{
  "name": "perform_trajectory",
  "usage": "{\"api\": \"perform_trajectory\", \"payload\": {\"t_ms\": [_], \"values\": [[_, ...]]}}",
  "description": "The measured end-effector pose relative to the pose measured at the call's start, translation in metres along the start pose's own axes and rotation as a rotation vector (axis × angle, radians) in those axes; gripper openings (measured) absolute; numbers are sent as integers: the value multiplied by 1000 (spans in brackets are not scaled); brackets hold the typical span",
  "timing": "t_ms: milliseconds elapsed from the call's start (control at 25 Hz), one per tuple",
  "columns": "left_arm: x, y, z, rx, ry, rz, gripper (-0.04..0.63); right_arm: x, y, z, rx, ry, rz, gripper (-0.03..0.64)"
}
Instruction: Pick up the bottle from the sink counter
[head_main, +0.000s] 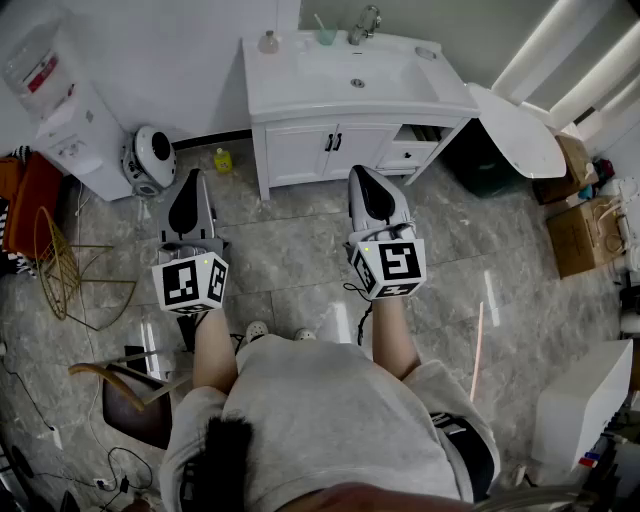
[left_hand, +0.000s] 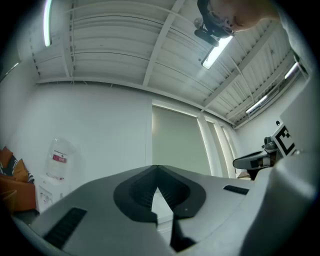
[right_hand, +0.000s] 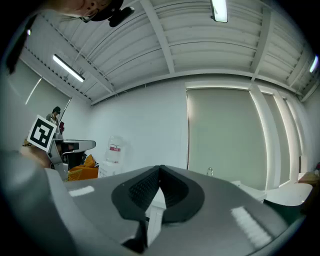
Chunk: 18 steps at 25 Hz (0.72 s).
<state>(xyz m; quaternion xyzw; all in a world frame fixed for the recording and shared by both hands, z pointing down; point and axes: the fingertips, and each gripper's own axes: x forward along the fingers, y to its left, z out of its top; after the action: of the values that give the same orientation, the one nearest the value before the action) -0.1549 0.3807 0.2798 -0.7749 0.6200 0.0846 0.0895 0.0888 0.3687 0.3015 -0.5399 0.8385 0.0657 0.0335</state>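
The bottle (head_main: 268, 42), small and pale with a narrow neck, stands at the back left corner of the white sink counter (head_main: 290, 90) in the head view. Both grippers hang over the grey tile floor, well short of the vanity and apart from the bottle. My left gripper (head_main: 192, 178) points toward the counter's left side, jaws shut with nothing in them. My right gripper (head_main: 360, 172) points at the vanity doors, also shut and empty. In the gripper views the left gripper (left_hand: 158, 167) and right gripper (right_hand: 160, 167) aim up at wall and ceiling; the bottle is not visible there.
A cup (head_main: 326, 35) and a faucet (head_main: 365, 22) sit behind the basin. One vanity drawer (head_main: 415, 135) is open. On the floor are a water dispenser (head_main: 60, 110), a round white device (head_main: 153, 157), a yellow bottle (head_main: 222, 160), a wire chair (head_main: 60, 265) and cardboard boxes (head_main: 580, 235).
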Motion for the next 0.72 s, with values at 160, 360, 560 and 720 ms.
{"api": "perform_trajectory", "payload": {"t_ms": [160, 360, 560, 720], "values": [[4, -6, 1, 1, -4, -1, 6, -1, -6, 0, 5, -8, 3, 11], [2, -14, 3, 5, -16, 7, 6, -6, -13, 1, 9, -10, 9, 11], [1, -24, 4, 11, -29, 17, 6, -13, -23, -2, 16, -24, 4, 11], [-2, -36, 1, 24, -22, 16, 6, -20, -34, -5, 41, -34, 4, 11]]}}
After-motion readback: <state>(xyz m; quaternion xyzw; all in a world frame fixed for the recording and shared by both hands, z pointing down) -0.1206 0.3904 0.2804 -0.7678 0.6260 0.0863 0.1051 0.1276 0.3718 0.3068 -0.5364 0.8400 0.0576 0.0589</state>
